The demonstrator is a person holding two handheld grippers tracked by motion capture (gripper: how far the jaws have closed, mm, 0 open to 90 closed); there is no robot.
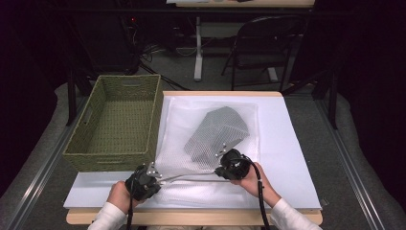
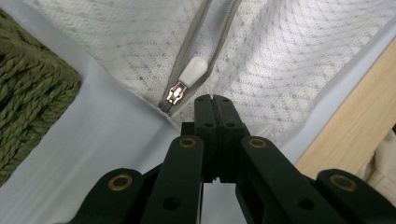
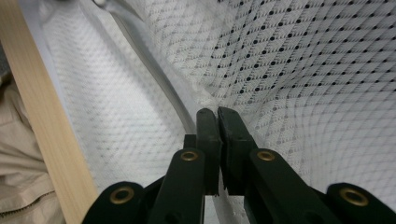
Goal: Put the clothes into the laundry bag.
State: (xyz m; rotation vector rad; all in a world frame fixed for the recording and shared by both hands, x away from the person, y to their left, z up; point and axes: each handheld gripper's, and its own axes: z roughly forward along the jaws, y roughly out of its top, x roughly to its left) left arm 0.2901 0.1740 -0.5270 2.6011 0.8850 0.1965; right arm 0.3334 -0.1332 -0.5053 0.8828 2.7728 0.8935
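Mesh laundry bag (image 1: 210, 139): white, zippered, lying flat on the white sheet (image 1: 292, 158) that covers the table, with a grey patterned garment (image 1: 218, 132) showing through its netting. It should handle as light, limp stuff; the net will sag, stretch and bunch wherever it is pulled, so it needs two holds to keep any edge taut. The firmest places to take it look like the zipper tape (image 2: 224, 28) and the seamed edge, while the white zipper pull (image 2: 194, 70) is small, smooth and probably apt to slip from flat pads.

The left gripper (image 2: 215, 101) is clenched just below that pull, at the bag's near edge; whether its jaws pinch a fold of the mesh or merely press against it is hard to tell from this angle. The right gripper (image 3: 217, 114) is clenched on a gathered ridge of mesh (image 3: 205, 100) beside the zipper line, and the net rises tented around it. In the high view the zipper stretches straight between the two.

A green woven basket (image 1: 115, 120) stands beside the bag on the left, empty.
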